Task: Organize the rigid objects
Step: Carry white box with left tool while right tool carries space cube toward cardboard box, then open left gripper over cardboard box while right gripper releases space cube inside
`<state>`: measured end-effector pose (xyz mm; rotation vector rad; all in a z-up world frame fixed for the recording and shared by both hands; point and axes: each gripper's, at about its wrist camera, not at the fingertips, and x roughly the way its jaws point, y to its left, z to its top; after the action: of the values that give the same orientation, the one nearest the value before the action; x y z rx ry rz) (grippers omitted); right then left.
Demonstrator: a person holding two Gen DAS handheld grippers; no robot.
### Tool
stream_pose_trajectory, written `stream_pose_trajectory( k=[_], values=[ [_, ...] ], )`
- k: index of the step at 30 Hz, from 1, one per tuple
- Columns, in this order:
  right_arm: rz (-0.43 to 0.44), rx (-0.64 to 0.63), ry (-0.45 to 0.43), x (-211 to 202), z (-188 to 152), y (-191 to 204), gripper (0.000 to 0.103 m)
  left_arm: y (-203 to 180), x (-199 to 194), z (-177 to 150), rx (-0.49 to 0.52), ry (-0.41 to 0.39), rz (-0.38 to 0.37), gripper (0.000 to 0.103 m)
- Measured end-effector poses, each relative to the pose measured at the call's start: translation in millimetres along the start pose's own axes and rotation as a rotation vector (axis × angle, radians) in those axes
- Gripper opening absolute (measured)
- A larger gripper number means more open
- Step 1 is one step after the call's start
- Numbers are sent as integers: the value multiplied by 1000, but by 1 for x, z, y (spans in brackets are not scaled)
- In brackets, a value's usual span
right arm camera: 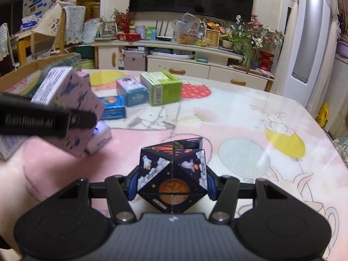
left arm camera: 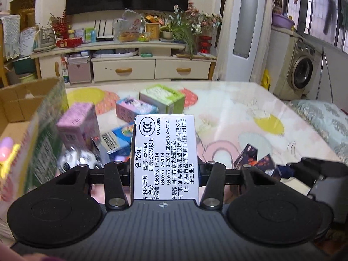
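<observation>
My left gripper (left arm camera: 165, 169) is shut on a purple toy box (left arm camera: 165, 156) whose white label faces the camera; the same box (right arm camera: 65, 108) shows in the right wrist view, held above the table at the left. My right gripper (right arm camera: 173, 184) is shut on a dark space-print cube (right arm camera: 173, 174); that cube (left arm camera: 253, 161) shows low right in the left wrist view. On the table lie a green box (right arm camera: 162, 88), a pink-and-blue box (right arm camera: 130, 91), a blue box (right arm camera: 113, 106) and a small white box (right arm camera: 99, 139).
An open cardboard carton (left arm camera: 19, 108) stands at the table's left edge. The table (right arm camera: 250, 117) has a pink cartoon cloth. A TV cabinet (right arm camera: 174, 54) with clutter stands behind. A washing machine (left arm camera: 302, 71) is at the far right.
</observation>
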<state>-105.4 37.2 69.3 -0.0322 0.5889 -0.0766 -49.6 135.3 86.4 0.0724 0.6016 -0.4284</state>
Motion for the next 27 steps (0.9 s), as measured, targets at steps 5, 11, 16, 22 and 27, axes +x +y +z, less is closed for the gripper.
stream_pose_trajectory(
  k=[5,11,16,22,27],
  values=[
    [33,-29,-45,-14,20,18,57,10,-20,19,14,-33,26,58],
    [101,-77,-113,-28,51,49,57,41,-46,35,-20,-88,85,58],
    [184,-121,-157,-32,77,82,57,80,-61,47,-85,-121,163,58],
    [270,-177,-202,-22,111,122,57,134,-63,52,-183,-114,271,58],
    [337,-230,-223,-3,136,155,57,164,-62,54,-263,-95,351,58]
  ],
)
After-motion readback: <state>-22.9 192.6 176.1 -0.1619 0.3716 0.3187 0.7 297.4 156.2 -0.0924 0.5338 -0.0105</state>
